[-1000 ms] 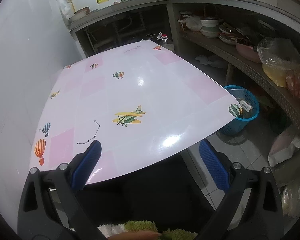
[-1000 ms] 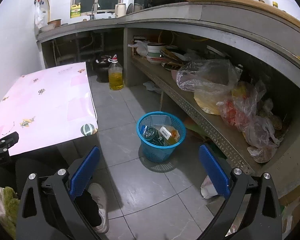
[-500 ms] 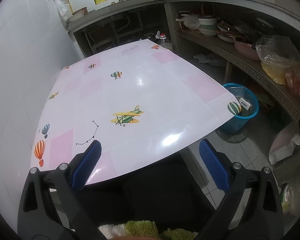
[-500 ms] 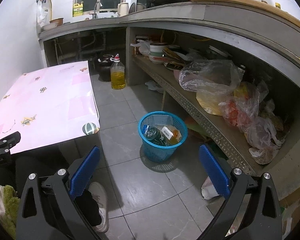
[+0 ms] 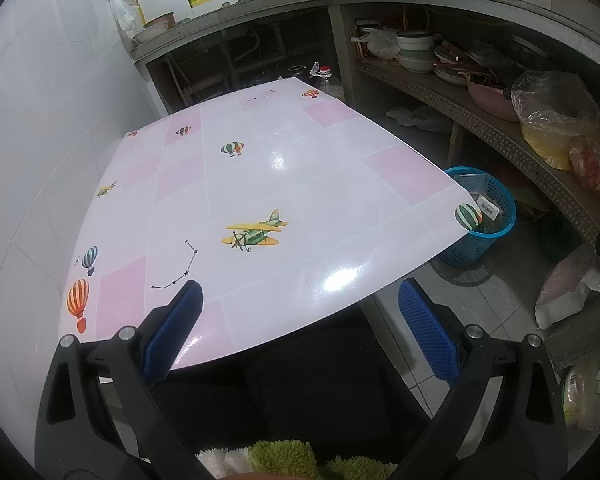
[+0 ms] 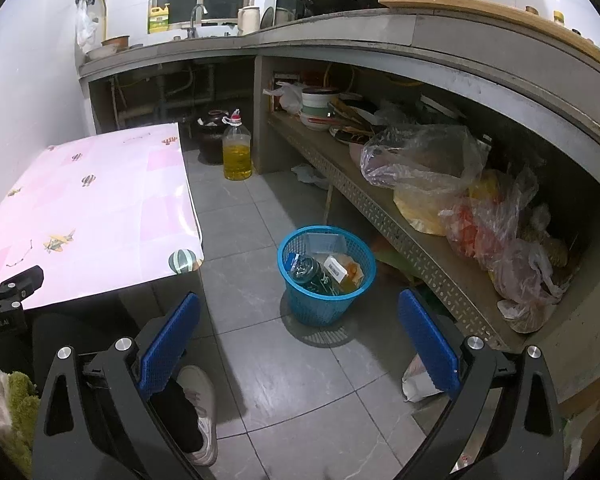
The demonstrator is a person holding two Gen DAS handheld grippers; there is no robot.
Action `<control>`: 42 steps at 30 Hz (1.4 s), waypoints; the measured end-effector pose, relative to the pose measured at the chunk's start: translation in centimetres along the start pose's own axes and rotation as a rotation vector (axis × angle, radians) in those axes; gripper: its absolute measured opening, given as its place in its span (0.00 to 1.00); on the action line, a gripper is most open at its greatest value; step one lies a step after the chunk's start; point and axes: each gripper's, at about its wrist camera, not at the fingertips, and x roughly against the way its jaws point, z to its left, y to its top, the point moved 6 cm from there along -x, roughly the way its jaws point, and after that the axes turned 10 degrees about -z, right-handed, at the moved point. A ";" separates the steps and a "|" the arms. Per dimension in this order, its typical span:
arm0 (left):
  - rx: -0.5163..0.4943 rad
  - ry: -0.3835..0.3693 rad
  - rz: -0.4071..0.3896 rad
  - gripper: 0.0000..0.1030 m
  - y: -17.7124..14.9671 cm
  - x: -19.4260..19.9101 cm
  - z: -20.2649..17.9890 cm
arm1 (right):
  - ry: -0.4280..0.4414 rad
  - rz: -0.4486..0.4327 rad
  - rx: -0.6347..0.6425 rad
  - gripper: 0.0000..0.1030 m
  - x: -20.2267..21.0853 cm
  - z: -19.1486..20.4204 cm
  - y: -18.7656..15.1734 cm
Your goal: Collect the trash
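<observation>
Dim, glare on table [image 5: 340, 280]

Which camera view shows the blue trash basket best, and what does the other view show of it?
The right wrist view: the blue trash basket stands whole on the floor, a bottle and packaging visible inside. In the left wrist view the table corner hides part of the basket.

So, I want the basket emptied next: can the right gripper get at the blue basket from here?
Probably yes. The right gripper is open, empty and facing the blue basket, with only bare floor tiles between them.
</observation>
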 end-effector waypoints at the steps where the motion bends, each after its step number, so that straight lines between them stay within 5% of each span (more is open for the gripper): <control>1: 0.000 -0.002 0.001 0.92 0.0 0.0 0.0 | -0.001 -0.001 0.001 0.94 0.0 0.0 0.0; 42: 0.001 -0.025 0.021 0.92 -0.2 -0.4 0.2 | -0.002 -0.001 -0.001 0.94 0.0 0.1 0.0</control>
